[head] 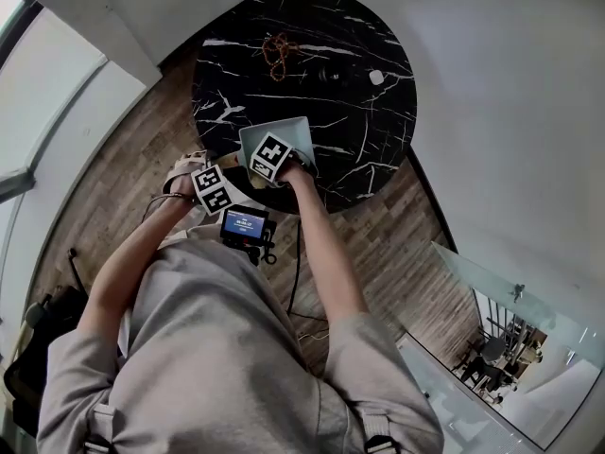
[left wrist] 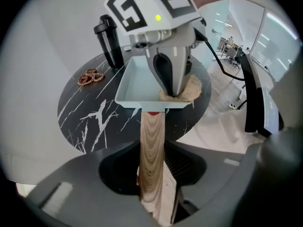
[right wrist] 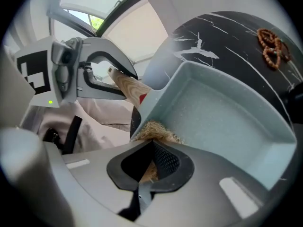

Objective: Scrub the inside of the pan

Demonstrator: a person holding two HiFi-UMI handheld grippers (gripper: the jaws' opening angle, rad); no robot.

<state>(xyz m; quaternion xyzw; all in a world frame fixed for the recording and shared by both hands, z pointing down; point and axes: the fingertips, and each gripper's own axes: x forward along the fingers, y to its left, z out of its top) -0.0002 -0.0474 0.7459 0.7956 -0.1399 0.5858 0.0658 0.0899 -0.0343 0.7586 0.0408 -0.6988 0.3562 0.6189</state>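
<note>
A pale blue square pan (head: 288, 130) sits over the near edge of the round black marble table (head: 359, 149). Its wooden handle (left wrist: 151, 141) runs back between the jaws of my left gripper (left wrist: 152, 183), which is shut on it. From the right gripper view, the left gripper (right wrist: 111, 77) grips the handle (right wrist: 130, 86) just outside the pan wall. My right gripper (right wrist: 151, 167) is shut on a tan fibrous scrubber (right wrist: 154, 129). It presses the scrubber into the pan's (right wrist: 222, 122) near corner. In the left gripper view, the right gripper (left wrist: 171, 91) stands steeply in the pan (left wrist: 137, 84) with the scrubber (left wrist: 191, 89) under its tips.
A brown bead string (head: 277, 53) lies at the far side of the table, also in the left gripper view (left wrist: 91, 77). A black tumbler (left wrist: 109, 41) stands behind the pan. A small white object (head: 376, 77) rests far right. A screen device (head: 245, 223) hangs at the person's waist.
</note>
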